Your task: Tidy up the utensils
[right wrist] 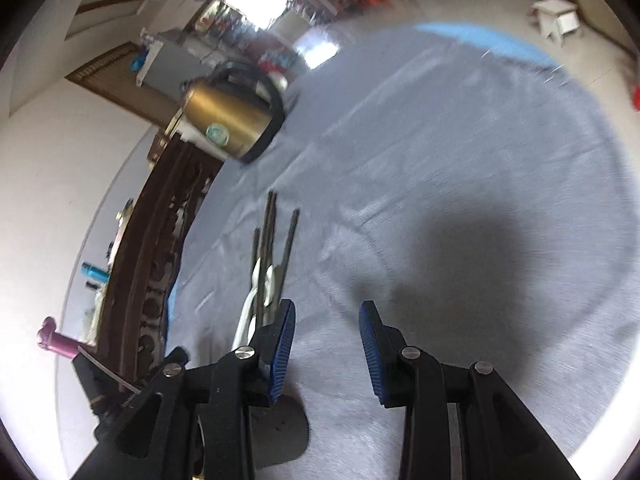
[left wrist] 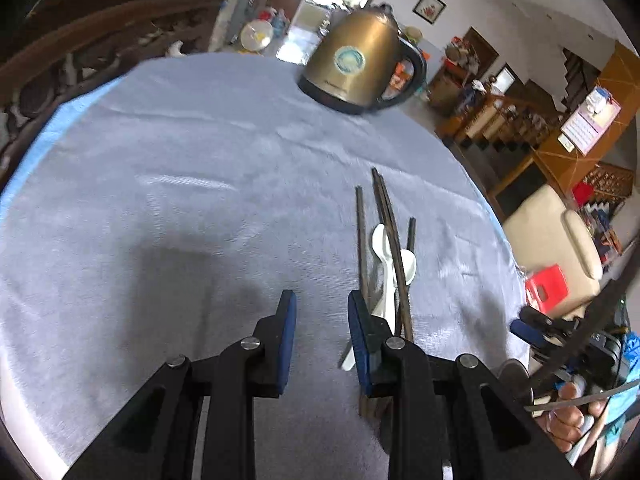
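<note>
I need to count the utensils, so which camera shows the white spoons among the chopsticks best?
The left wrist view: both white spoons lie fairly sharp among the dark chopsticks on the grey cloth. The right wrist view shows the spoons blurred, edge-on and partly hidden behind a gripper finger.

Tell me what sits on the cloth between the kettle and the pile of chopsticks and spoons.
Nothing: in the left wrist view only bare grey tablecloth lies between the kettle and the chopsticks crossing the white spoons.
</note>
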Available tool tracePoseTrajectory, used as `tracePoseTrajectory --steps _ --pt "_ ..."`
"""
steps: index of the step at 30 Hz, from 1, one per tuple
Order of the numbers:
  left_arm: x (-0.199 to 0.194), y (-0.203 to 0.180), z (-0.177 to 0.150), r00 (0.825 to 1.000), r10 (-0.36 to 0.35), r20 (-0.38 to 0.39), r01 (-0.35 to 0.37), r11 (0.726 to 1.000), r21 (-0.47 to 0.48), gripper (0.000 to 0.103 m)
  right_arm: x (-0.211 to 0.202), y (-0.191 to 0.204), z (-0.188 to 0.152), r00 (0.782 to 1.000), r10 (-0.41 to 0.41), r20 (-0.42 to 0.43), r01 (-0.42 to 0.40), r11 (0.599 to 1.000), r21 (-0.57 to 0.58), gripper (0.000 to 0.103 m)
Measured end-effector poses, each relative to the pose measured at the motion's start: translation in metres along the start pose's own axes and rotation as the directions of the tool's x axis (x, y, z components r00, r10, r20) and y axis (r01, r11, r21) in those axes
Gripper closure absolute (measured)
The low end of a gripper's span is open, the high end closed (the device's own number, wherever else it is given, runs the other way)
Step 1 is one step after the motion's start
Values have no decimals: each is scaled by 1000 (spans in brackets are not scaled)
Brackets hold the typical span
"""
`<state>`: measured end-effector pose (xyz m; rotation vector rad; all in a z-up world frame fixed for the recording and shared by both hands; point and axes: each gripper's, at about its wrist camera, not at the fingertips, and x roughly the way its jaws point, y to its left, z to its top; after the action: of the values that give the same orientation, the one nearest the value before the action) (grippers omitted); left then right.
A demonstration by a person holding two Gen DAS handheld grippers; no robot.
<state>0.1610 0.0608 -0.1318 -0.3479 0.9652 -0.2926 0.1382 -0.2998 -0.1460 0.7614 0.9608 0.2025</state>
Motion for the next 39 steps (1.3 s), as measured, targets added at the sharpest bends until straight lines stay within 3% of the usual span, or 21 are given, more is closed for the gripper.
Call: tracePoseTrajectory --steps 7,17,20,21,24,30,33,39 --pt "38 -14 9 994 -66 -82 72 995 68 77 79 18 21 978 104 -182 -106 994 -6 67" --pt "70 -41 16 976 -157 -149 181 970 163 77 142 42 33 953 115 -281 -124 992 -12 68" --pt "79 -45 15 974 -148 -169 178 968 177 77 150 49 33 949 100 -297 -114 993 -30 76" --pt "83 -44 14 973 -144 -178 175 969 175 78 155 52 33 950 76 -304 -93 995 -44 83" --pt "87 -40 13 969 -155 -190 187 969 163 91 160 59 33 952 27 -304 -59 994 -97 94" --pt "79 -32 10 965 -192 -176 218 966 141 92 153 71 31 961 6 -276 -54 985 -166 99" --pt "70 -25 10 970 -186 -156 205 971 119 93 144 72 30 977 -67 -201 23 976 -215 101" --pt "54 -1 8 979 -160 -123 171 982 79 93 120 51 47 992 -29 -125 12 990 -139 101"
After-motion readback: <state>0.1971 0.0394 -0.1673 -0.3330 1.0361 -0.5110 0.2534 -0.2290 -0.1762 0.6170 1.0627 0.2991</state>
